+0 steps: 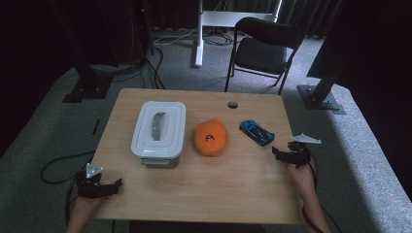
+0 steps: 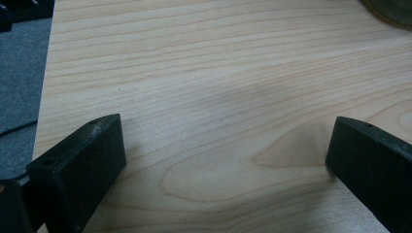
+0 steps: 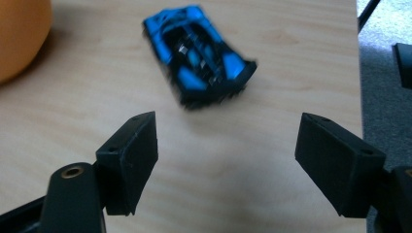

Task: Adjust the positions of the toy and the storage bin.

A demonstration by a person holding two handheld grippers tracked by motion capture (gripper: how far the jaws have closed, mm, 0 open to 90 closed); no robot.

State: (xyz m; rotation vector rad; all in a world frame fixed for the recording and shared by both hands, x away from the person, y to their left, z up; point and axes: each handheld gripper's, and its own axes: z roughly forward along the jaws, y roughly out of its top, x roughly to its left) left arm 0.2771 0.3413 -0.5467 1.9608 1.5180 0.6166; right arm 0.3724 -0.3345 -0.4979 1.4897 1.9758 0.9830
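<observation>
Nearest the camera, my left tongs (image 1: 109, 187) rest at the near left corner of the pale wooden surface (image 1: 204, 189), jaws spread wide over bare wood with nothing between them. My right tongs (image 1: 284, 154) hang by the right edge, jaws well apart and empty, aimed at the small blue and black toy car (image 1: 256, 132).

That car sits on the right half of the surface, near the right edge, apart from the round orange plush toy (image 1: 210, 138) in the middle. Left of the plush stands a white plastic box with a lid (image 1: 159, 131).

I judge this to be the approach step: I am lining up to pick up the car, which sits untouched. In the right gripper view the car (image 3: 197, 51) lies just beyond my jaw tips, blurred. Its long axis runs diagonally, from far left to near right across the surface; which end is the nose I cannot tell. Next I need to move forward, turn the wrist so the jaws straddle its narrow sides, lower, and close.
</observation>
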